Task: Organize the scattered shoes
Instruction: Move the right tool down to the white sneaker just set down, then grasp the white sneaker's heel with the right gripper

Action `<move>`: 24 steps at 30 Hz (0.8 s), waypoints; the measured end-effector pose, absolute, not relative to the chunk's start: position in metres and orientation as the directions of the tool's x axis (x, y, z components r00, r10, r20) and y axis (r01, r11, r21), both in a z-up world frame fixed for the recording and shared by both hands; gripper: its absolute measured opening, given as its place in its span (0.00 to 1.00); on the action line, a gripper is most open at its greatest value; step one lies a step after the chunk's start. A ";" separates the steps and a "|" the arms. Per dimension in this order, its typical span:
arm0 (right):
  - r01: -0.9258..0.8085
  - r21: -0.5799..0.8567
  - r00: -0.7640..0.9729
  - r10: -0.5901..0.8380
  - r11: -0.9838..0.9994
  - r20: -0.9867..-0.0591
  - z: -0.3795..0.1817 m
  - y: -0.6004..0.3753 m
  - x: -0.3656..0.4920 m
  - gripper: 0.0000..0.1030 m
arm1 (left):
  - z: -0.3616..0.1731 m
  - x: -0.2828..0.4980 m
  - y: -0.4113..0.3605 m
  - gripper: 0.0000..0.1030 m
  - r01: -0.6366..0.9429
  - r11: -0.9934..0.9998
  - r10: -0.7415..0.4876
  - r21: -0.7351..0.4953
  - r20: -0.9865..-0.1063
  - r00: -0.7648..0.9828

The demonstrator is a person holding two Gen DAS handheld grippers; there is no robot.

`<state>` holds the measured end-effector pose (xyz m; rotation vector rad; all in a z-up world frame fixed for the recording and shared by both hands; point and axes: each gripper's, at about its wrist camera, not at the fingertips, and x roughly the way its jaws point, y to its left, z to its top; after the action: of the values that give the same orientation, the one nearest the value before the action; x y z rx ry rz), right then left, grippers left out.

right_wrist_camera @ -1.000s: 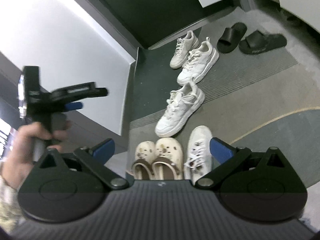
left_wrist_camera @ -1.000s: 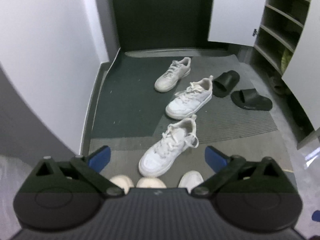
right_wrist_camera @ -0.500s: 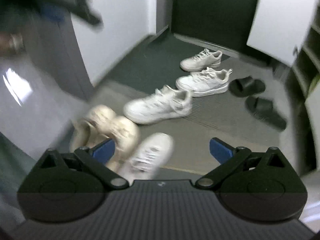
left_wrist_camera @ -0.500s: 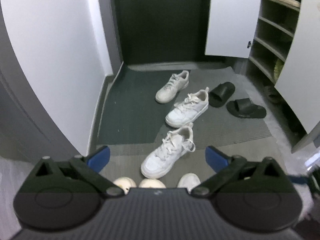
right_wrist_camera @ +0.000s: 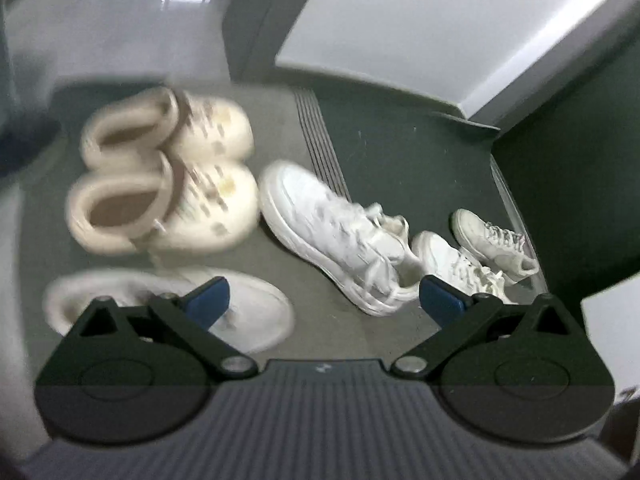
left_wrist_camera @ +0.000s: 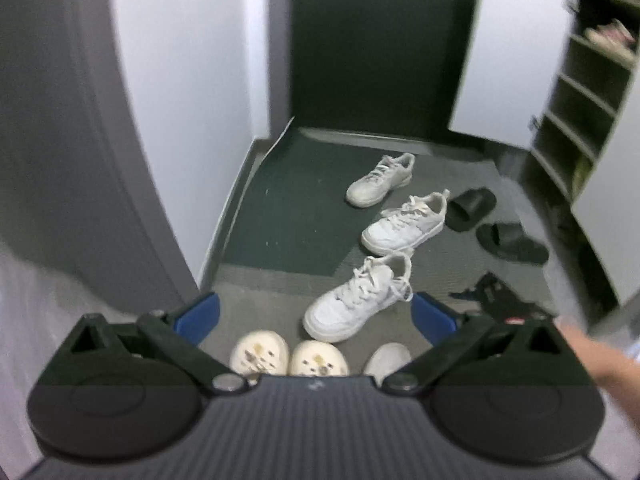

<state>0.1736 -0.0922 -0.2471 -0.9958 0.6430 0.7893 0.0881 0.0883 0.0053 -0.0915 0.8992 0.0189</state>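
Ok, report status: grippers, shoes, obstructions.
Left gripper open, empty. Right gripper open, empty, over white sneaker. Clogs paired; sneakers scattered. No obstruction seen.

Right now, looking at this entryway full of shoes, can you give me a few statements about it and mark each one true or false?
1. Both the left gripper and the right gripper are open and empty. True.
2. The two cream clogs sit side by side. True.
3. The black slides are stored on a shelf. False: they lie on the floor mat, near the open shoe cabinet.
4. Only one white sneaker is on the floor. False: three show in a row in the left wrist view, the nearest white sneaker in front, and a fourth toe beside the clogs.
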 end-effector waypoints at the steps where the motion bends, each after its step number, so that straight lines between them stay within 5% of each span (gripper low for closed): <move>1: -0.816 -0.484 0.566 0.267 0.315 -0.780 -0.255 -0.091 0.182 1.00 | 0.005 0.091 0.087 1.00 -0.055 0.994 -0.036 -0.089 -0.783 0.622; 7: -0.817 -0.498 0.559 0.188 0.290 -0.808 -0.313 -0.074 0.254 1.00 | 0.000 0.115 0.071 1.00 -0.065 0.998 0.055 0.014 -0.736 0.675; 13: -0.817 -0.484 0.545 0.145 0.315 -0.826 -0.372 -0.063 0.302 0.96 | -0.031 0.159 0.072 1.00 -0.129 0.992 0.068 -0.010 -0.810 0.583; 17: -0.809 -0.419 0.504 0.119 0.411 -0.855 -0.393 -0.063 0.331 0.71 | -0.042 0.180 0.076 1.00 -0.158 0.986 0.051 -0.045 -0.831 0.553; 24: -0.901 -0.296 0.381 0.254 0.316 -0.889 -0.392 -0.064 0.337 0.58 | -0.053 0.194 0.071 1.00 -0.167 0.984 0.034 -0.066 -0.846 0.533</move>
<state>0.3374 -0.0639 -0.3924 -0.9363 0.8471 0.8943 0.1942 0.0709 -0.0529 -0.1452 1.0027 0.1203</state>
